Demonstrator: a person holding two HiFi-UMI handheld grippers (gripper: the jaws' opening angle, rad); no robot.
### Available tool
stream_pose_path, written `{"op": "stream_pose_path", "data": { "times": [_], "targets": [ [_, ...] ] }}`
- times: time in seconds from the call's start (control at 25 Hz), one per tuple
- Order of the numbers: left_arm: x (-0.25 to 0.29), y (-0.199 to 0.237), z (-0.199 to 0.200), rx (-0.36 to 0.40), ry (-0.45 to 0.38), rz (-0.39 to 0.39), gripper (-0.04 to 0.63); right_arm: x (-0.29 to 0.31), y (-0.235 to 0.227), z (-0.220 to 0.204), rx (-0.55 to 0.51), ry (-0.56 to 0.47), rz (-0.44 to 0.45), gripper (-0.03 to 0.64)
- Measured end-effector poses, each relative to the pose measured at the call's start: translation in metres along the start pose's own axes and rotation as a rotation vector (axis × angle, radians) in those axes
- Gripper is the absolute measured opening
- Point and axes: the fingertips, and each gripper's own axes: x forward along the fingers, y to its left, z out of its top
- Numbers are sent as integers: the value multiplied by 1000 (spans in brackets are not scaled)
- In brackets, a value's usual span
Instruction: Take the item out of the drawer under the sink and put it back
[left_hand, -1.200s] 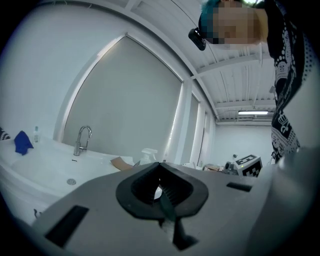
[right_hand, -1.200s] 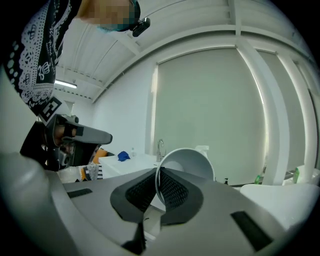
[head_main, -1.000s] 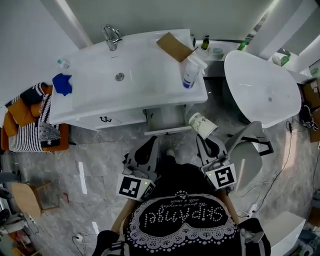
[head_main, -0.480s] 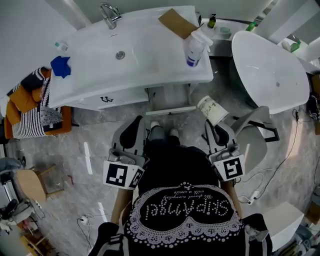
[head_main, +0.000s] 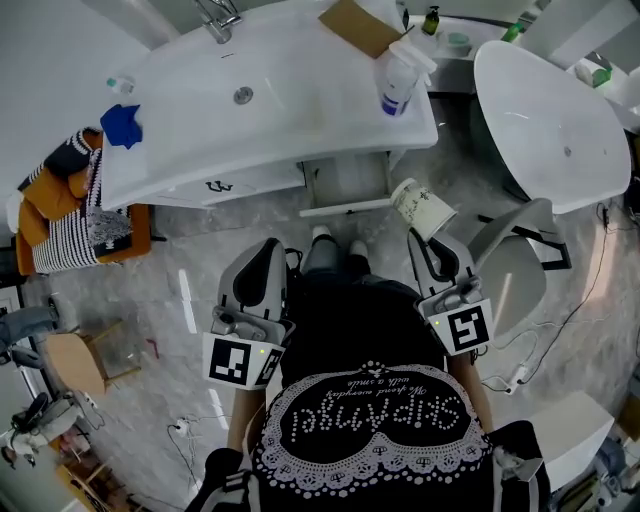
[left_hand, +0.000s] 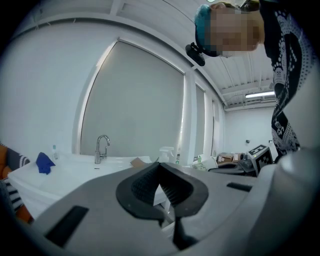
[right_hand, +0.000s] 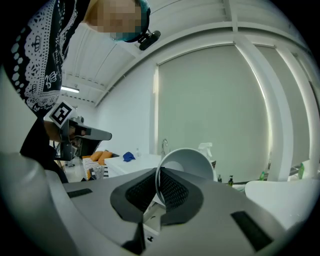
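The right gripper (right_hand: 158, 186) pinches the rim of a white paper cup (right_hand: 189, 161). The cup lies tilted on its side just past the jaw tips, its mouth turned back toward the gripper and showing only bare white wall. The left gripper (left_hand: 160, 169) has its jaws closed, tip against tip. Ahead, between the two grippers, the drawer (head_main: 345, 192) juts out under the sink (head_main: 290, 120); its contents cannot be made out. A spray bottle (head_main: 398, 82) stands on the sink's edge beyond the right gripper.
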Motion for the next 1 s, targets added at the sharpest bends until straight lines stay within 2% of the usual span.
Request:
{"op": "stream_pose_path", "data": {
  "times": [0.24, 0.52, 0.8, 1.0],
  "targets": [
    [-5, 0, -8, -45, -3, -3, 5, 9, 10, -1, -13, 26, 30, 25],
    [-6, 11, -8, -81, -3, 38, 5, 14, 13, -3, -23, 42, 44, 25],
    [4, -4, 1, -125, -33, -50, 5, 13, 9, -5, -20, 53, 28, 25],
    [7, -6, 6, -129, -53, -66, 5, 11, 7, -7, -15, 57, 14, 25]
  ]
}}
